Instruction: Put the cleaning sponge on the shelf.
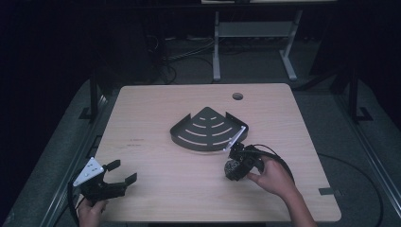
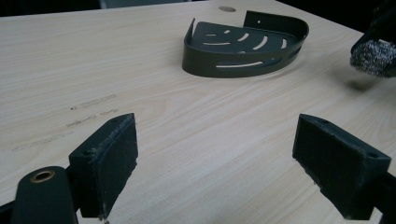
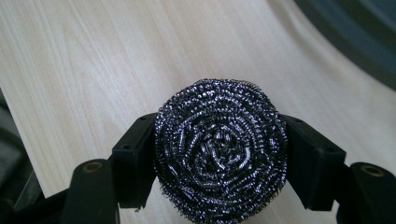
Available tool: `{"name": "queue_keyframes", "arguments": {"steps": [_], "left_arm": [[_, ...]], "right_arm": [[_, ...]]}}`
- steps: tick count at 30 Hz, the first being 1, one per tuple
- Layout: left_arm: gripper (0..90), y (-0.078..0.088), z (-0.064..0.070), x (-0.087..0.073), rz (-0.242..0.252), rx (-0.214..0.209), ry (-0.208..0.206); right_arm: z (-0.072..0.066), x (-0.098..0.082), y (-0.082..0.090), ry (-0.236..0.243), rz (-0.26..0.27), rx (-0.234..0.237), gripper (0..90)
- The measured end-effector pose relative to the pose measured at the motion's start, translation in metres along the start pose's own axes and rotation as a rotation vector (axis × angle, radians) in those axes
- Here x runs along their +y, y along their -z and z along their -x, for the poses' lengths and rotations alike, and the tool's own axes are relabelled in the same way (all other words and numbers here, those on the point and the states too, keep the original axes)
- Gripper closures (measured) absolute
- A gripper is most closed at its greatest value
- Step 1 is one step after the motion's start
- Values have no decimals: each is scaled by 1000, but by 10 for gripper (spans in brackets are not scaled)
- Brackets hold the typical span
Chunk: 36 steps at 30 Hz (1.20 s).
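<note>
A round steel-wool scourer (image 3: 219, 149) sits between the two black jaws of my right gripper (image 3: 220, 156), whose pads press on its sides, so the gripper is shut on it. From above, the scourer (image 1: 230, 167) hangs just above the wood, near the right corner of a dark slotted corner basket (image 1: 189, 142). My right gripper (image 1: 235, 163) is held by a hand at the near right. My left gripper (image 1: 124, 170) rests at the near left corner, open, with bare wood between its pads (image 2: 116, 154). From there the basket (image 2: 224, 65) lies ahead and the scourer (image 2: 373, 56) at the right edge.
The light wooden table (image 1: 156, 109) has a round cable hole (image 1: 237, 96) near its far edge. The basket's curved wall (image 3: 355, 32) lies up and to the right of the held scourer. Beyond the table stand another table's white legs (image 1: 216, 47) and floor cables.
</note>
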<state>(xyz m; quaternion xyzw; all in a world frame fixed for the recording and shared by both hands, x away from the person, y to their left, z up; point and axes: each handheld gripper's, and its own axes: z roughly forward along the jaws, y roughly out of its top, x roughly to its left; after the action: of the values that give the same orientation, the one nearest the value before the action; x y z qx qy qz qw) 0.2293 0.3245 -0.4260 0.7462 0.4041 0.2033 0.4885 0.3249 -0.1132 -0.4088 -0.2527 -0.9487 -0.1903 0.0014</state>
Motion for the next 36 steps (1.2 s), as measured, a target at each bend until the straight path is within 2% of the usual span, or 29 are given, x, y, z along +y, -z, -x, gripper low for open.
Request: {"name": "queue_keyframes", "arguments": {"steps": [2, 5, 24, 36], "left_arm": [[133, 0, 1, 0, 1, 3, -1], [133, -1, 1, 0, 3, 20, -4], [133, -2, 3, 1, -11, 17, -23], [133, -3, 2, 2, -12, 16, -28]], "right_arm": [[3, 2, 5, -4, 17, 12, 325], [5, 4, 8, -7, 17, 3, 325], [15, 33, 29, 5, 39, -5, 325], [26, 65, 28, 20, 2, -15, 325]]}}
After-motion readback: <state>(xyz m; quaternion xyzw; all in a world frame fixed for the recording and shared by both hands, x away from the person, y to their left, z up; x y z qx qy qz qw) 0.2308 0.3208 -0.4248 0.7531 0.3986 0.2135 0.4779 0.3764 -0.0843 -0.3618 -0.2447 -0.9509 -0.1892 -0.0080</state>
